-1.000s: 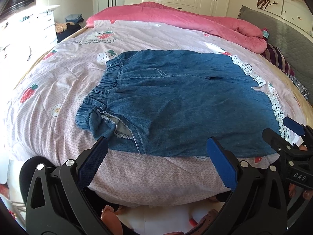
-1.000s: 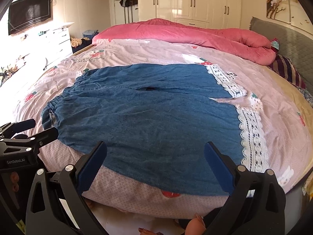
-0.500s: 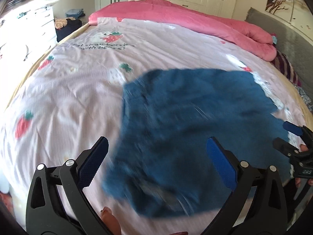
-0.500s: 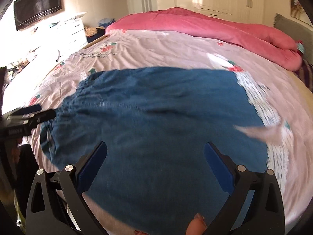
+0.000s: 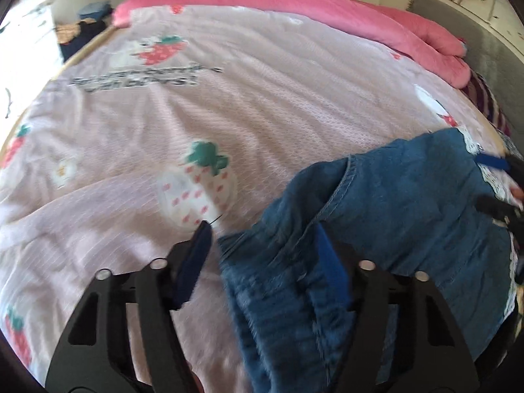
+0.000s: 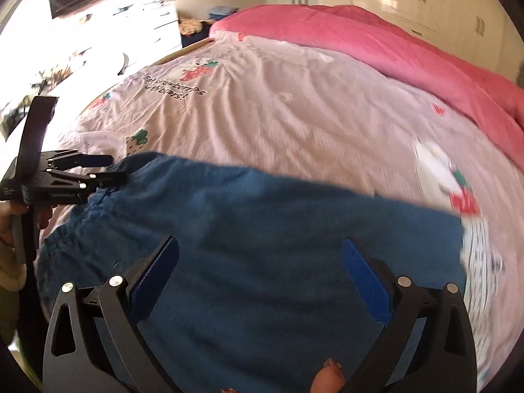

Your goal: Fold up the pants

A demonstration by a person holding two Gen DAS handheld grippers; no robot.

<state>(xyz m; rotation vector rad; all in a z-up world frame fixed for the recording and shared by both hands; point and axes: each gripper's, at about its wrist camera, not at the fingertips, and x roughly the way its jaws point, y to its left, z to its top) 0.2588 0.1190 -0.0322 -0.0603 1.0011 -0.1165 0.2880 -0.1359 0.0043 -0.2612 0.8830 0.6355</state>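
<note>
1. Left gripper [image 5: 262, 249] closing right now, jaws about half apart, bunched waistband of the denim pants [image 5: 402, 229] between the blue pads; pads not visibly pressing on the cloth yet.
2. Same tool seen side-on in the right wrist view at nine o'clock, tips at the gathered waistband edge.
3. Right gripper [image 6: 258, 268] spread wide over the middle of the pants, both pads apart from each other, nothing pinched; blue tip also visible at three o'clock in the left wrist view by the lace hem [image 5: 491, 177].
4. A fingertip [image 6: 329, 376] peeking in at six o'clock under the right gripper.
5. Pants lying across the near side of the bed, waistband toward nine o'clock, lace-trimmed hem toward three o'clock in the right wrist view.
6. Underneath, pale pink strawberry-print bedspread [image 6: 294, 108], wrinkled.
7. Beyond, at twelve to two o'clock, rolled pink blanket [image 6: 376, 42].
8. Farther out: white dresser [image 6: 147, 29] at ten o'clock, wardrobe doors [image 6: 409, 0] at one o'clock.
</note>
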